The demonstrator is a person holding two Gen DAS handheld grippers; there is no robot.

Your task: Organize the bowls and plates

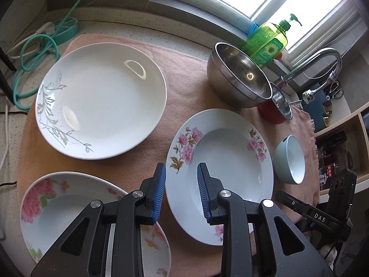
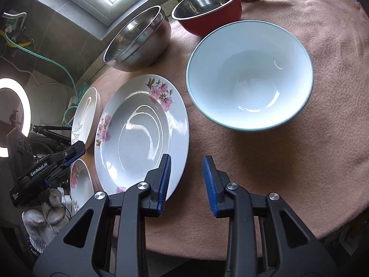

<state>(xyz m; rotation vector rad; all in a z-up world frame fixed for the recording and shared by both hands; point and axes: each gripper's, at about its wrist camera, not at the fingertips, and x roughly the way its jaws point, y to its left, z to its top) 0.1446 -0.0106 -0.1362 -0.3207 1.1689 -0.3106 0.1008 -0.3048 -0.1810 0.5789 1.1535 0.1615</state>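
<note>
- Plates and bowls lie singly on a pink cloth [image 2: 299, 161]; none stacked yet, so judged to be the start of sorting.
- Left gripper [image 1: 181, 191]: jaws part open, nothing between them, raised above the cloth.
- Left of it, close under: rose-print plate [image 1: 57, 207]. Ahead-left: grey-leaf plate [image 1: 103, 99].
- Just right of its tips: pink-flower plate [image 1: 226, 161], probably the nearest pick.
- Right gripper [image 2: 186, 182]: jaws part open, empty; that plate's rim lies under its left finger.
- Ahead-right: pale blue bowl [image 2: 249, 76]. Further ahead: steel bowl [image 2: 138, 41], red bowl [image 2: 207, 7], grouped beside the soap bottle [image 1: 265, 41].
</note>
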